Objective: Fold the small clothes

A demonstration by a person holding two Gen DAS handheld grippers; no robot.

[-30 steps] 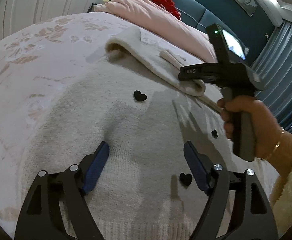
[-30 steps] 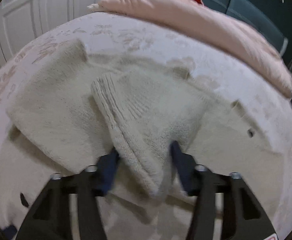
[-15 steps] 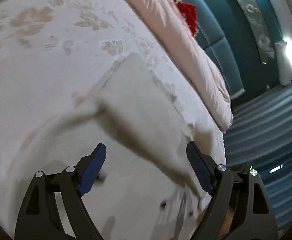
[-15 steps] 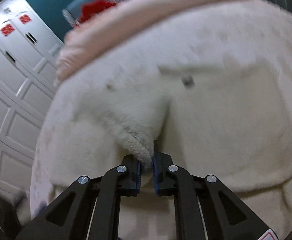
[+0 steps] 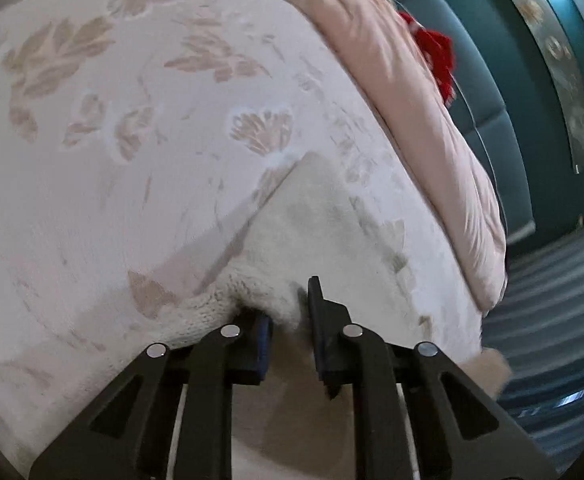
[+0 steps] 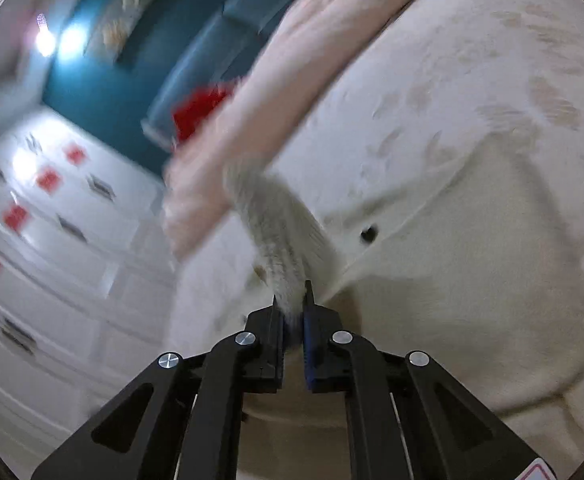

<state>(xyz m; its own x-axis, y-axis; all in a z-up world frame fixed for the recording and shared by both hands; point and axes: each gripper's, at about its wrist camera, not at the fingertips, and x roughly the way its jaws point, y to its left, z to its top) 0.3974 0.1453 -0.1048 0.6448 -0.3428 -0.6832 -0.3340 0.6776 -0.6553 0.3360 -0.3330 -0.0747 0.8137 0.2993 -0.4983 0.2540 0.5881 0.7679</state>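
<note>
Since a second ago: both tools have swung across the bed and rolled, and the jaws of both have just been closing; the left tool [image 5: 290, 312], then wide apart over the flat knit, now pinches a bunched fold of it, and the right tool [image 6: 292, 312], then straddling a cuffed edge, now clamps it. Item: cream knit sweater [image 5: 311, 216], small, lying on the bed [image 5: 132, 160]; one edge lifted off the cover at the left tool, the rest spread behind it toward the pillow end. Left tool: blue pads [image 5: 266, 338] narrowed on the fabric, cloth filling the gap. Right tool: jaws almost together, a ribbed strip of the sweater [image 6: 276, 232] rising from between them, blurred by motion; body of the garment flat to the right, one dark button [image 6: 368, 234] showing on it. Bed cover: pale with tan leaf pattern. Pink duvet [image 5: 411, 120] along the far side, a red item [image 5: 435, 52] beyond it against a teal headboard [image 5: 491, 92]. White cupboard doors [image 6: 52, 260] in the right wrist view.
</note>
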